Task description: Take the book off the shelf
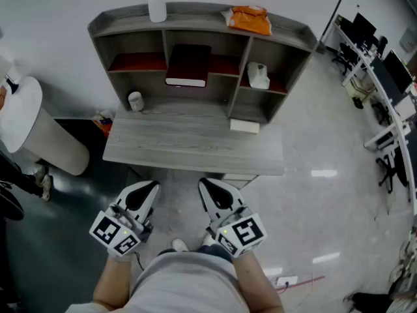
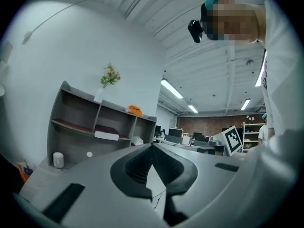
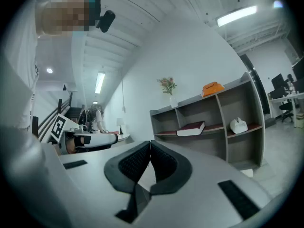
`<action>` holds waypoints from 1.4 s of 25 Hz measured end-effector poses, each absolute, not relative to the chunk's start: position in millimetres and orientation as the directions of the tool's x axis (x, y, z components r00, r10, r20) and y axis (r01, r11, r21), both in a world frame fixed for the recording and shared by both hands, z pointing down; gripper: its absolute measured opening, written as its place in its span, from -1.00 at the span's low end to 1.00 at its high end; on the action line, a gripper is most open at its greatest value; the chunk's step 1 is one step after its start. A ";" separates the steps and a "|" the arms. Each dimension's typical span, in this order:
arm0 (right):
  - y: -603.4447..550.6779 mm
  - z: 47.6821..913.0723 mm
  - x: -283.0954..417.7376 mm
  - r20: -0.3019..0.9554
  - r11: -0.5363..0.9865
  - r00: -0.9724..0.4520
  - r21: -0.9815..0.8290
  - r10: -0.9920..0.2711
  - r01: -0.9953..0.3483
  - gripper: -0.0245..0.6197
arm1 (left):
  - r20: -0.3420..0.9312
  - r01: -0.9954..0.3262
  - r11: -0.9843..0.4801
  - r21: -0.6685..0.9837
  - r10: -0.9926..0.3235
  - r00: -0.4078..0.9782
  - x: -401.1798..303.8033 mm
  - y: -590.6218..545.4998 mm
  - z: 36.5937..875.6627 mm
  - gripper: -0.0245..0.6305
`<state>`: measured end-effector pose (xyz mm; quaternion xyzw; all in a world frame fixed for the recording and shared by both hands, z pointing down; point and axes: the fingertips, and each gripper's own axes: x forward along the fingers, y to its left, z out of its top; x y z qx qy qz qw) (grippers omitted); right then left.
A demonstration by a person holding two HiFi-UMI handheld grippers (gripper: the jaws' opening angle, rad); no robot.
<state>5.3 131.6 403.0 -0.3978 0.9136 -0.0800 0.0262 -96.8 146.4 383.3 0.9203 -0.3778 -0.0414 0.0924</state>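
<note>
A dark red book (image 1: pixel 187 65) with white page edges lies flat in the middle compartment of the grey shelf unit (image 1: pixel 195 18). It also shows as the book (image 2: pixel 106 132) in the left gripper view and the book (image 3: pixel 191 128) in the right gripper view. Both grippers hang low in front of the desk, close to the person's body and far from the shelf. My left gripper (image 1: pixel 148 189) is shut with nothing in it, tips touching. The right gripper (image 1: pixel 206 186) is shut and empty too.
The grey desk (image 1: pixel 195 145) stands under the shelf. A white vase with a plant (image 1: pixel 156 5) and an orange bag (image 1: pixel 249 19) sit on the shelf top. A white cup (image 1: pixel 135 101), a small white box (image 1: pixel 244 126) and a white object (image 1: pixel 258 76) are there too. Office desks (image 1: pixel 384 77) stand at right.
</note>
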 end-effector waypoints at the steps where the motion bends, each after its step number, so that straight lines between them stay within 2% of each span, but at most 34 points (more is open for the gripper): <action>1: 131.5 403.1 8.8 0.014 0.670 -0.681 -0.168 -0.732 -0.723 -0.87 | -0.004 -0.688 -0.696 0.203 -0.704 0.711 -93.3 145.9 383.8 -0.88; 9: 133.5 404.3 39.7 0.000 0.677 -0.689 -0.185 -0.725 -0.712 -0.87 | 0.022 -0.700 -0.679 0.223 -0.714 0.700 -63.3 146.3 389.8 -0.88; 14: 134.9 400.3 67.7 -0.069 0.697 -0.706 -0.257 -0.705 -0.670 -0.86 | 0.036 -0.715 -0.660 0.229 -0.729 0.684 -38.1 148.1 393.8 -0.88; 22: 131.2 413.9 101.5 -0.073 0.695 -0.716 -0.325 -0.694 -0.641 -0.86 | 0.075 -0.739 -0.632 0.234 -0.746 0.661 -10.7 151.8 411.2 -0.88; 35: 55.8 438.6 88.9 -0.021 0.640 -0.687 -0.385 -0.726 -0.665 -0.86 | 0.069 -0.714 -0.648 0.267 -0.726 0.685 -34.3 73.4 426.0 -0.88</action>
